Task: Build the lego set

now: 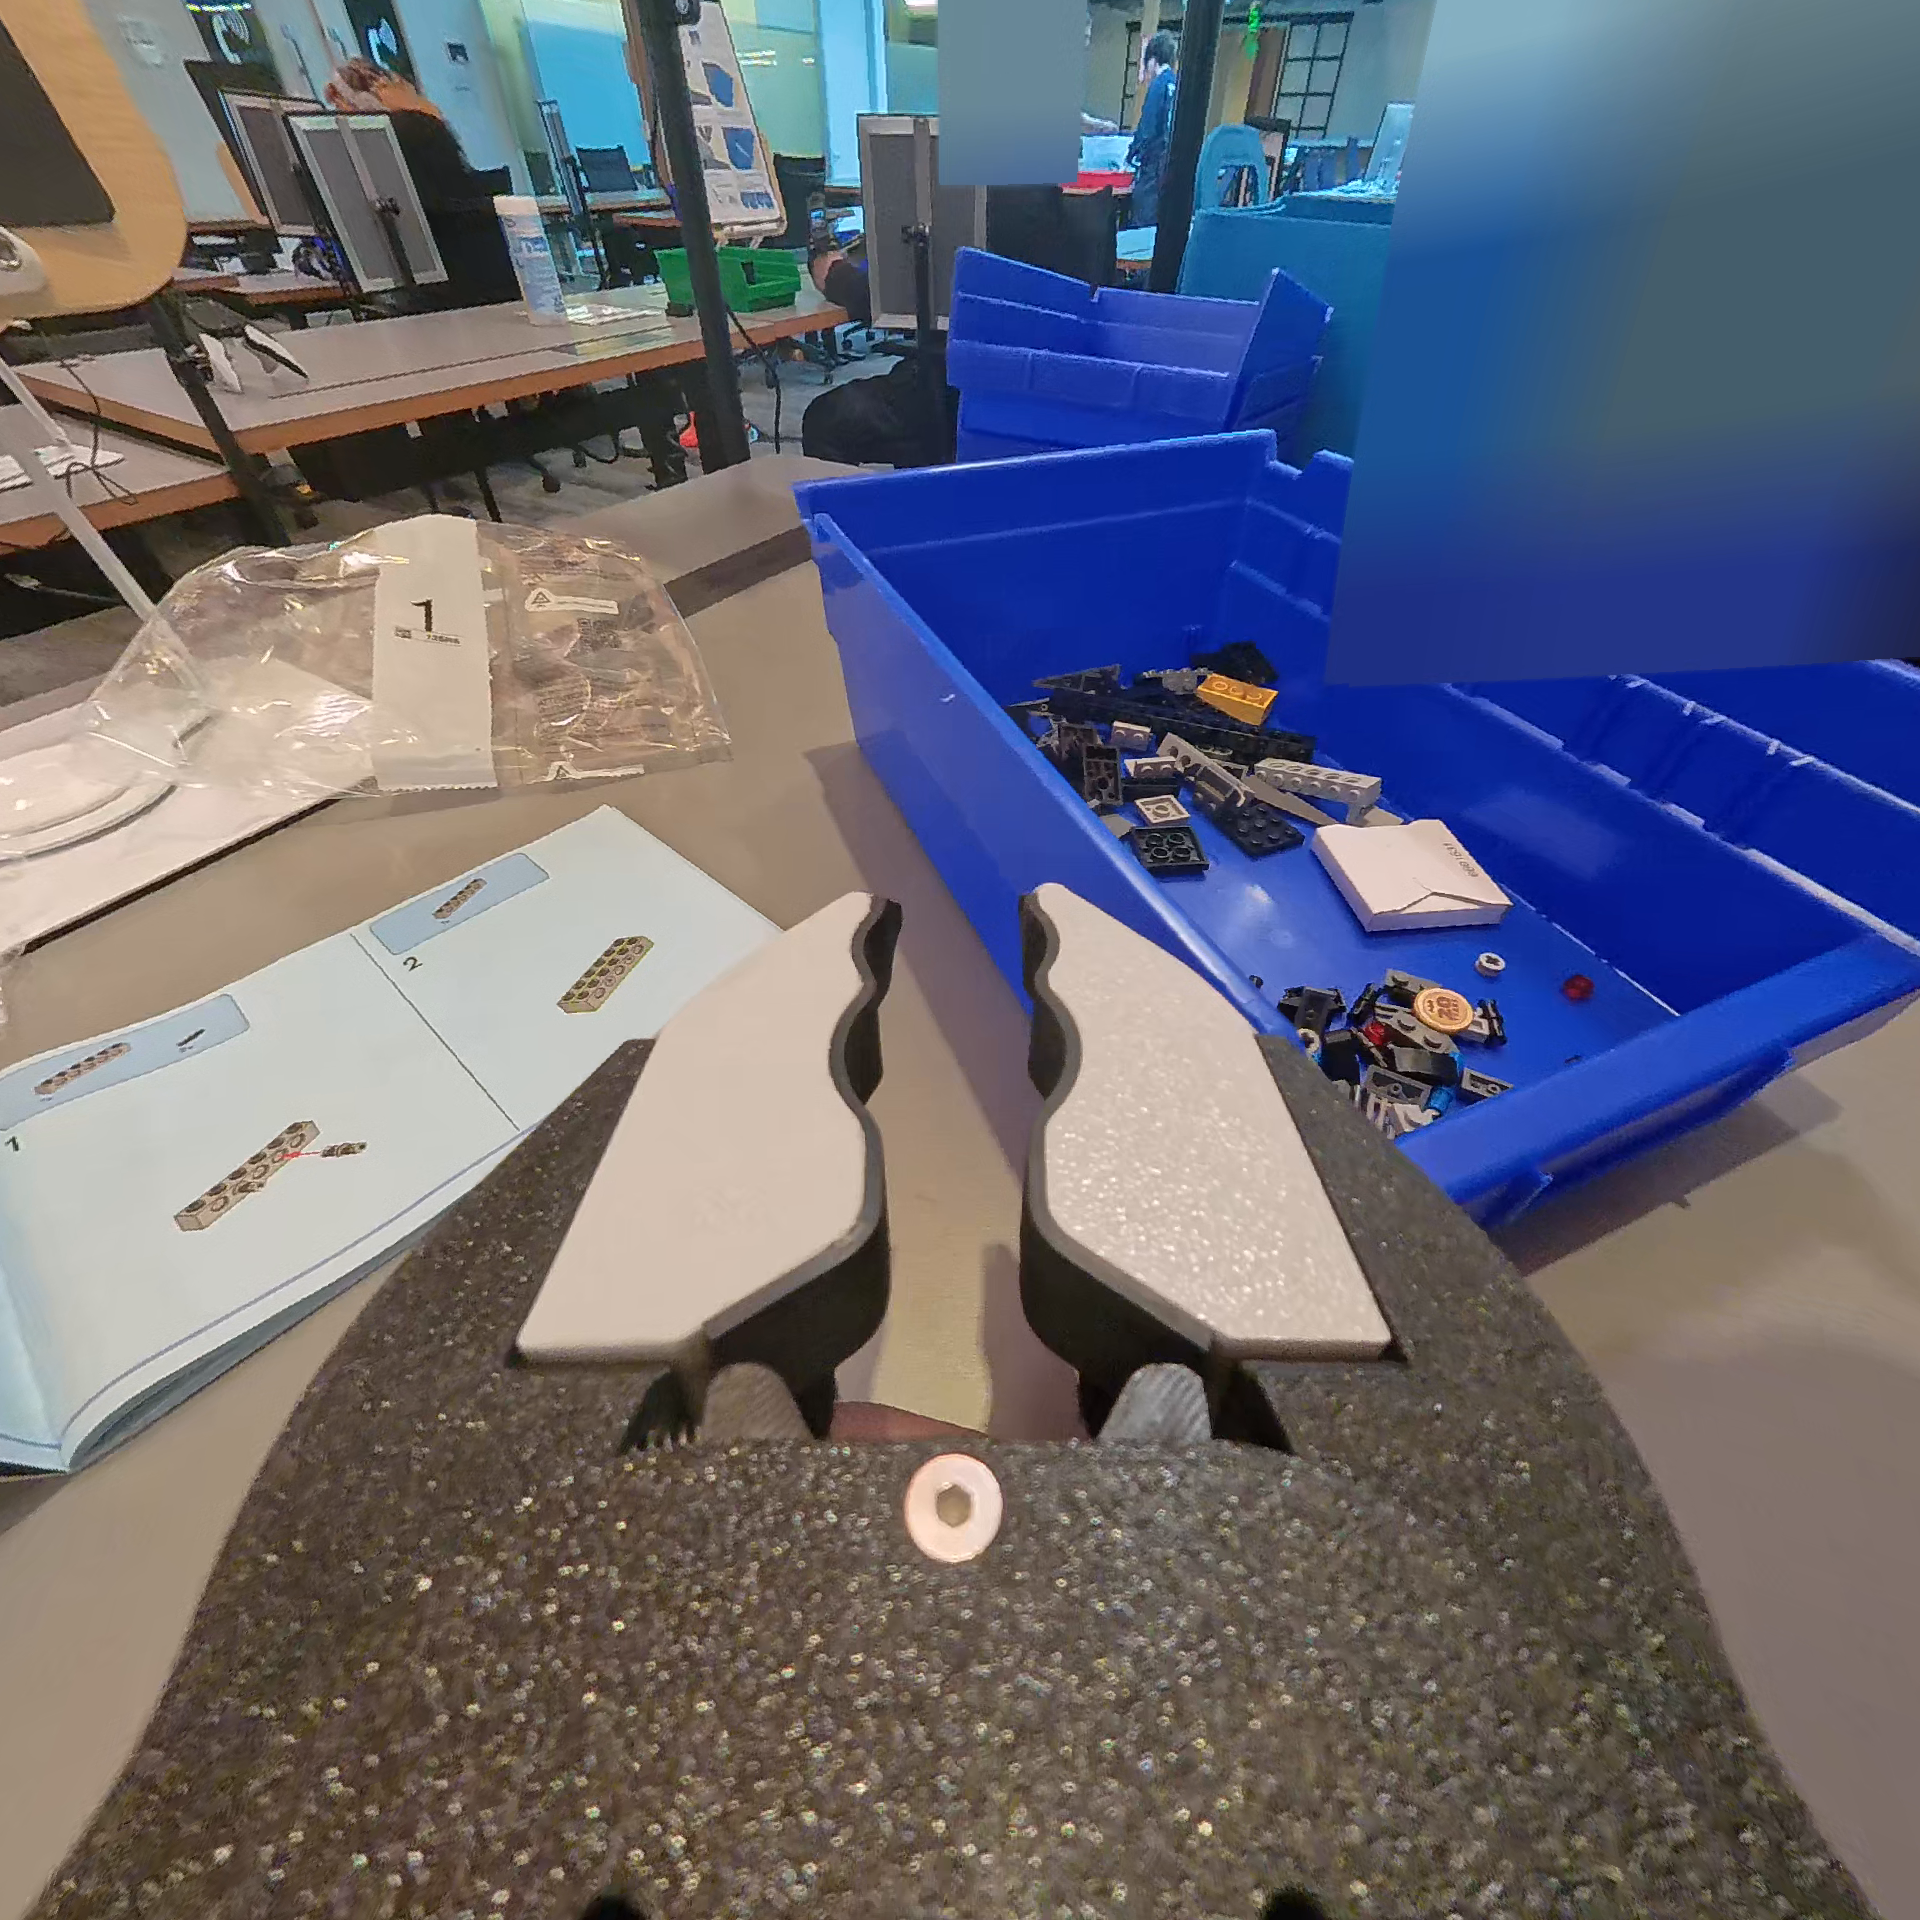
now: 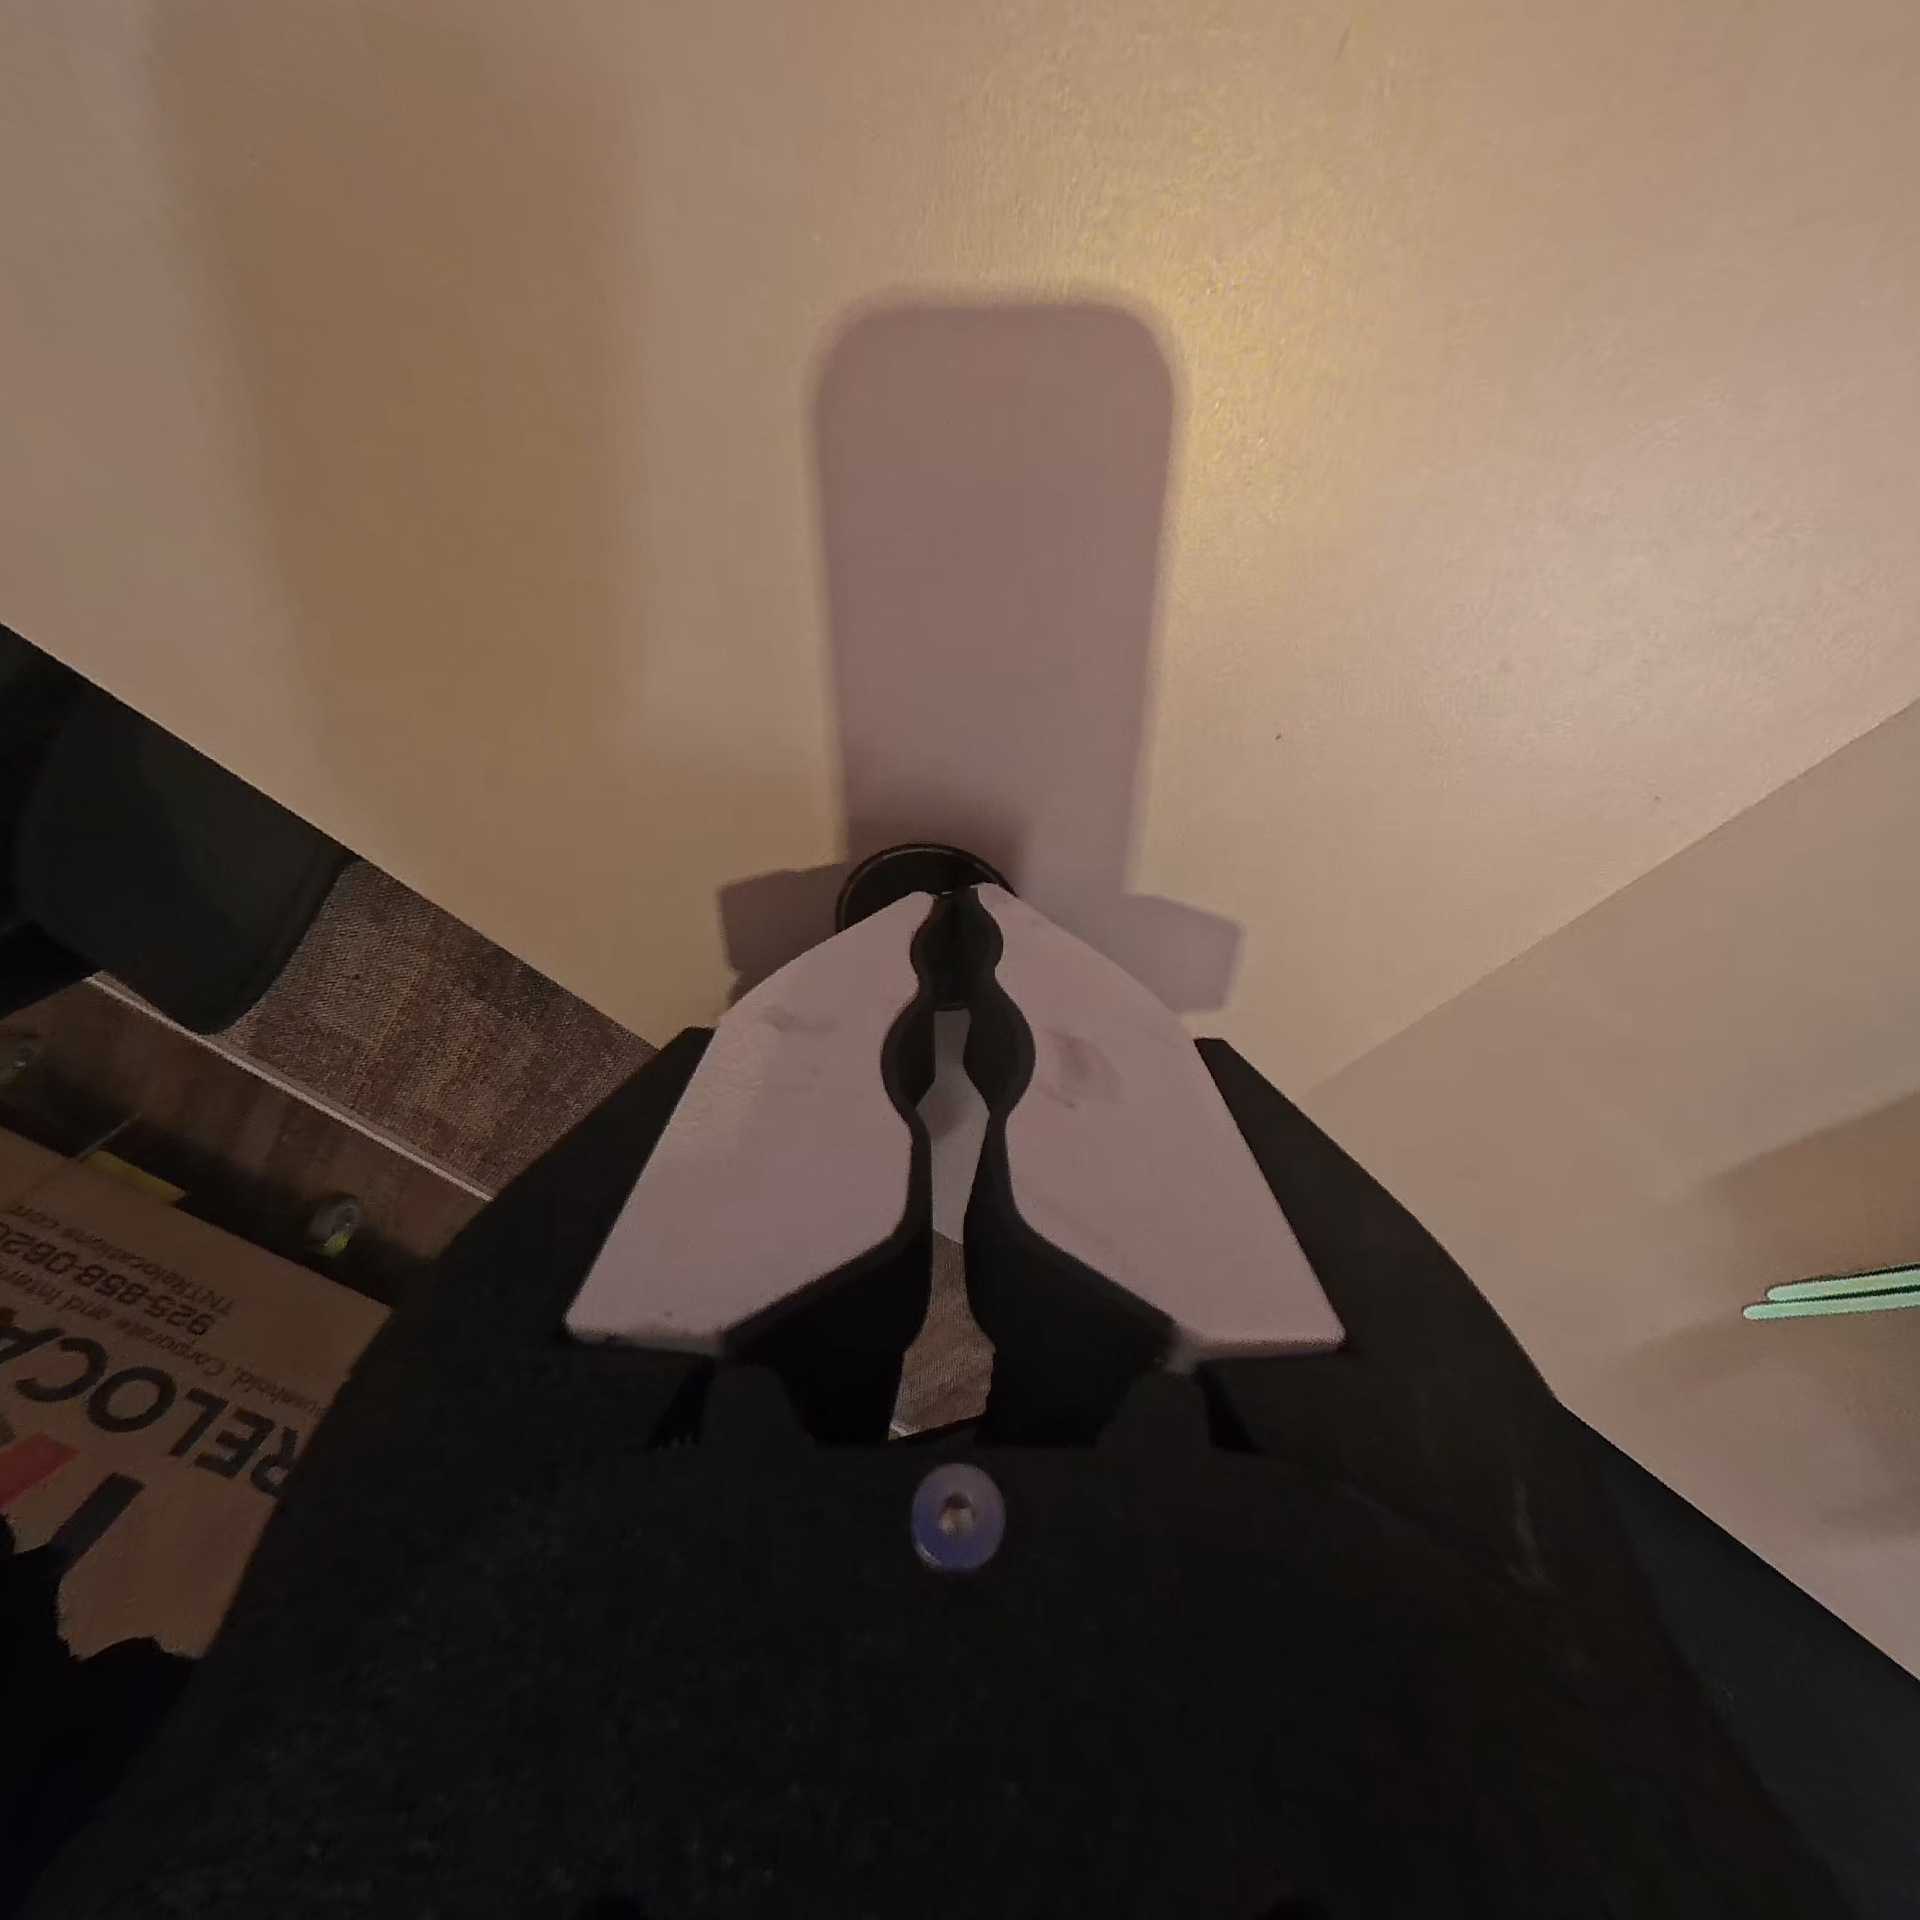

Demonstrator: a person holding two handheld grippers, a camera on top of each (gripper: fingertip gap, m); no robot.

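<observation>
Evidently left gripper (image 1: 961, 914) stood parted, empty, mid-frame beside the blue bin (image 1: 935, 727); loose toy bricks (image 1: 1195, 769) inside at centre right: light, rigid, best pinched across flat sides. Right gripper (image 2: 951, 904) closed, tips by a black disc (image 2: 883, 878), grip unclear

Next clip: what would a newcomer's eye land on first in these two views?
The big blue bin right of centre in the left wrist view, with small building bricks scattered inside. The left gripper hovers with open, empty jaws beside the bin's near wall, an open instruction booklet on its left. The right gripper is shut, its tips at a black round disc on a cream surface.
</observation>
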